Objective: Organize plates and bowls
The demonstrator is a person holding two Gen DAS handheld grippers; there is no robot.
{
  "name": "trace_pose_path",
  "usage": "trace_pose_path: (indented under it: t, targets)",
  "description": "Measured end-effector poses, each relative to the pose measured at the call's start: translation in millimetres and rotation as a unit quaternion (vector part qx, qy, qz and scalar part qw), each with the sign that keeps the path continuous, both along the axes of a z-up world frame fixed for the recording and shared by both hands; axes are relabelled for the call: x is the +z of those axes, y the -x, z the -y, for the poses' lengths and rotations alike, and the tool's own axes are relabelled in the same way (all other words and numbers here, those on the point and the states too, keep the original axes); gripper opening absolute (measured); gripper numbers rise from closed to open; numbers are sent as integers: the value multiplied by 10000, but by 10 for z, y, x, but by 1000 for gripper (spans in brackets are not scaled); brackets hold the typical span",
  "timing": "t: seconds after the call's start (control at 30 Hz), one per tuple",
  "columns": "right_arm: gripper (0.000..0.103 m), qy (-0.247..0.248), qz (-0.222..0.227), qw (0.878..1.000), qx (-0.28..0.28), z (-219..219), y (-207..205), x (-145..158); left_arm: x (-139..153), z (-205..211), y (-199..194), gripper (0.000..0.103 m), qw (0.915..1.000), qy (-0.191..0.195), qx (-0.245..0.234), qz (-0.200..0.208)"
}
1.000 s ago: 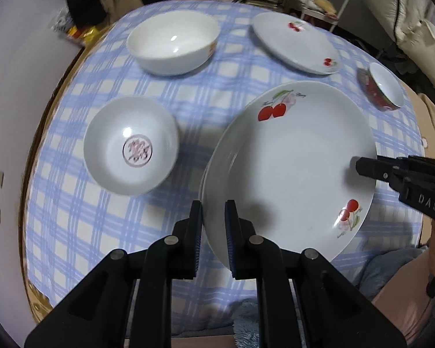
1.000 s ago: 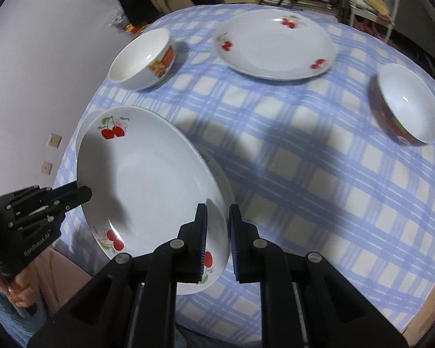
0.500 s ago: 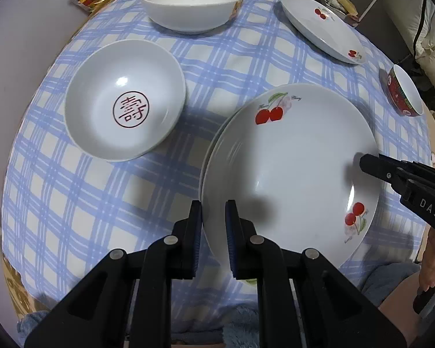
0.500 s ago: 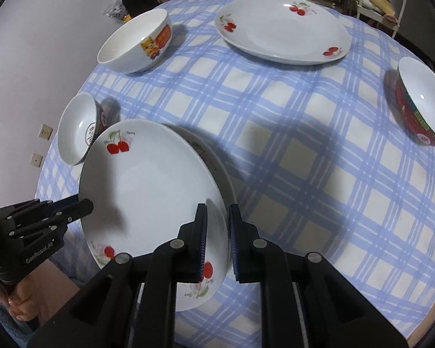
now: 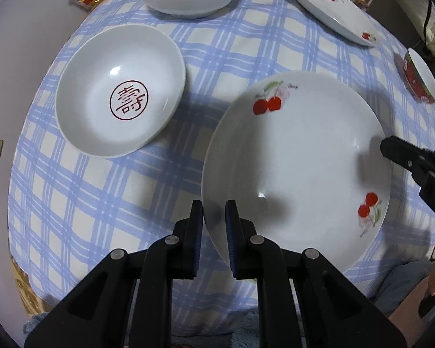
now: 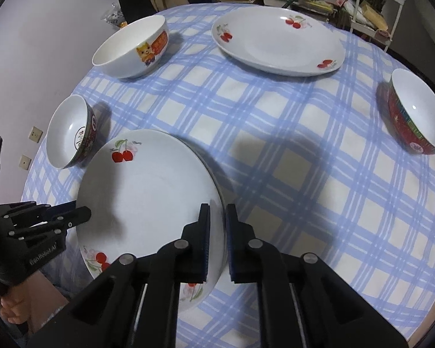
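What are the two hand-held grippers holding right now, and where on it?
Both hold the same cherry plate by opposite edges of its rim: the left hand-held gripper is shut on the rim on one side, the right hand-held gripper on the other.

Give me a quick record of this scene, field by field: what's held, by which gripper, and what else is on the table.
held item: cherry plate, lifted and tilted
left hand-held gripper: shut on plate's rim
right hand-held gripper: shut on opposite rim
second cherry plate: far side
bowls: character bowl, cartoon bowl, red bowl
surface: blue checked tablecloth
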State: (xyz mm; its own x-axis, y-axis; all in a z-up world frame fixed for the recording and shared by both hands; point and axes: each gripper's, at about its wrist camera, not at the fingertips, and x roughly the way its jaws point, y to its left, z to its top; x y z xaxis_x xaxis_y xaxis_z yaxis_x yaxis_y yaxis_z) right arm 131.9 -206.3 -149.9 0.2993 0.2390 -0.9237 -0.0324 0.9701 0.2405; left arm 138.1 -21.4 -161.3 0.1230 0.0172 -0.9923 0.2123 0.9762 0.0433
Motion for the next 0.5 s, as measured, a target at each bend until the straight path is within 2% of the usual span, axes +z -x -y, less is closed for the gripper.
trace_pose_path:
  t: [0.2,0.5]
  targets:
    - [11,-38,-84,9999,-115,29,42,-54,-24,-36,1,17,9998,68,128,-127]
    - [12,60,16,9997,-252,35,140,12,135,-99,193,17,9999,0,73,145]
